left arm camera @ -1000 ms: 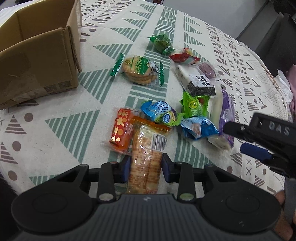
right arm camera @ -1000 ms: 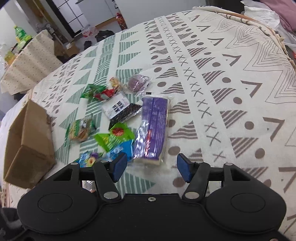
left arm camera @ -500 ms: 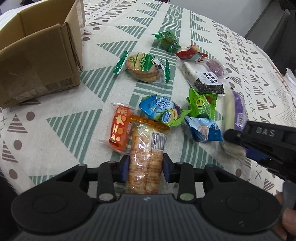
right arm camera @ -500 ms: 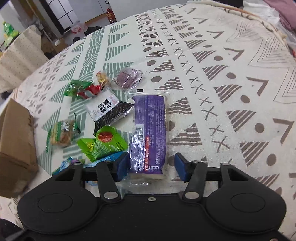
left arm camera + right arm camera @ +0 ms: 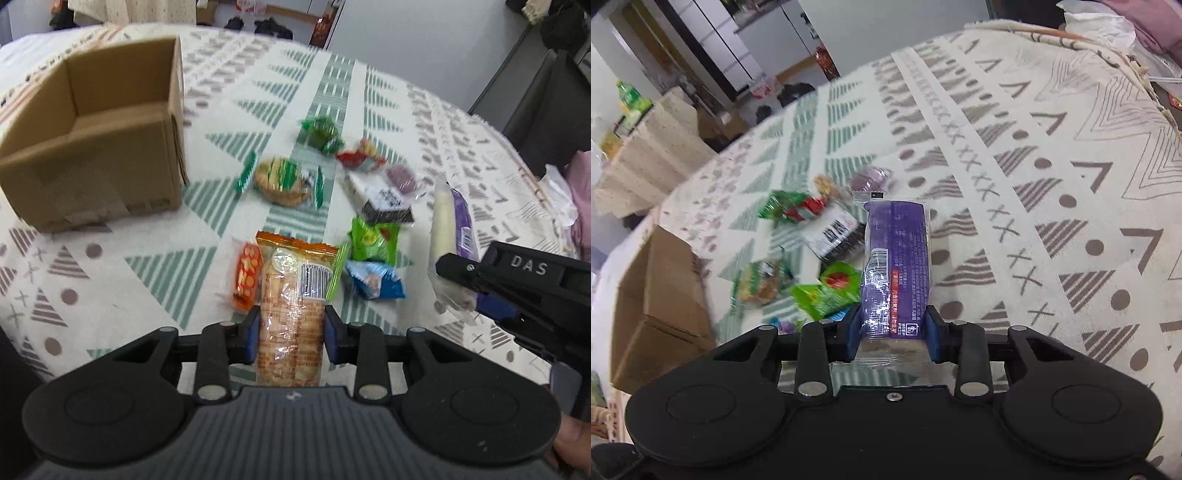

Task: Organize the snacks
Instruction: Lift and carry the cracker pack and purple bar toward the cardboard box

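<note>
My left gripper is shut on an orange pack of crackers, its blue pads pressed on both sides, and the pack hangs a little above the patterned tablecloth. In the right wrist view my right gripper has its jaws closing on a long purple snack pack. The pads touch both sides of the pack, which is tipped onto its edge. The left wrist view shows that purple pack at the right. An open cardboard box stands at the far left.
Loose snacks lie between the grippers: an orange-red pack, a green pack, a blue pack, a round biscuit pack, a black-and-white pack and small candies. The table edge curves at the right.
The right jaws have come together on the purple pack, which has turned onto its edge. The left gripper has risen with the cracker pack, and the box now shows more fully.
</note>
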Tool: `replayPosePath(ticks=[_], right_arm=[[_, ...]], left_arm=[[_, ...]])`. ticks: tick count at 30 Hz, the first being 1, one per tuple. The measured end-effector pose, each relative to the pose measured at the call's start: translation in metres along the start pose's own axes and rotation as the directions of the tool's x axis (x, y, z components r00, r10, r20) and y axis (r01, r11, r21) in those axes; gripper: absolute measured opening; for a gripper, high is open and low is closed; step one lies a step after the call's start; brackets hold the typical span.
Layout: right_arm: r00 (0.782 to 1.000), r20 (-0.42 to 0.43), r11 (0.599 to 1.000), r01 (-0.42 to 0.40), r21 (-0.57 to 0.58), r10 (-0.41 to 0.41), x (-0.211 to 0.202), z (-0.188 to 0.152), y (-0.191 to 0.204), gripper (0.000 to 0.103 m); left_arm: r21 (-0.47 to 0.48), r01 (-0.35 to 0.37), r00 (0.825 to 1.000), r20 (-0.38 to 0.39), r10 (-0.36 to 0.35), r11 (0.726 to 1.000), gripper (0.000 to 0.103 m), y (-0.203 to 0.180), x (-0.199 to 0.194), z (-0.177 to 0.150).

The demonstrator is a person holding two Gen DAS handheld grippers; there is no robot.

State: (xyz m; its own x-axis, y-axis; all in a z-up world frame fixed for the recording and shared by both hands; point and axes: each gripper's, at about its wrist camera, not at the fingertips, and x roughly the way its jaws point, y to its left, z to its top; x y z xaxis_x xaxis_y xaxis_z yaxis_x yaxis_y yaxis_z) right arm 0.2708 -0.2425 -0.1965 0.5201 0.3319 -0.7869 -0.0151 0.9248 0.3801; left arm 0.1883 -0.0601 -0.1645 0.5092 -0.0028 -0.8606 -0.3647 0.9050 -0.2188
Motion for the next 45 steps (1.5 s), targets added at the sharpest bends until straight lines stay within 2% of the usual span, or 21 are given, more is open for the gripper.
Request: replayPosePath(ticks=[5,15,27,37,45], right_arm=[[0.996,0.056,0.997,-0.07,-0.022,0.071,-0.013,0.003,0.011,0.034],[0.979,0.091,0.982,-0.175,-0.078,0.182,-0.028,0.001,0.04,0.034],[0.968,0.09,0.961,-0.218,-0.171,0.236,-0.025,0.001,0.083,0.033],[0.949,0.059,0.912,-0.278,-0.3,0.308,-0.021,0.002,0.141,0.033],[0.941,0.032,0.886,-0.306,-0.349,0.337,-0.015,-0.005,0.177,0.033]], left_arm=[[-0.001,0.001,0.999,0.051,-0.001,1.0,0.033,0.005,-0.023,0.007],[-0.002,0.002,0.992,0.124,-0.002,1.0,0.033,0.026,-0.055,0.023],[-0.016,0.025,0.985,0.169,-0.022,1.0,0.033,0.056,-0.075,0.05],[-0.063,0.031,0.977,0.211,-0.017,0.998,0.033,0.096,-0.085,0.079],[-0.124,0.026,0.973,0.229,0.003,0.992,0.033,0.135,-0.082,0.103]])
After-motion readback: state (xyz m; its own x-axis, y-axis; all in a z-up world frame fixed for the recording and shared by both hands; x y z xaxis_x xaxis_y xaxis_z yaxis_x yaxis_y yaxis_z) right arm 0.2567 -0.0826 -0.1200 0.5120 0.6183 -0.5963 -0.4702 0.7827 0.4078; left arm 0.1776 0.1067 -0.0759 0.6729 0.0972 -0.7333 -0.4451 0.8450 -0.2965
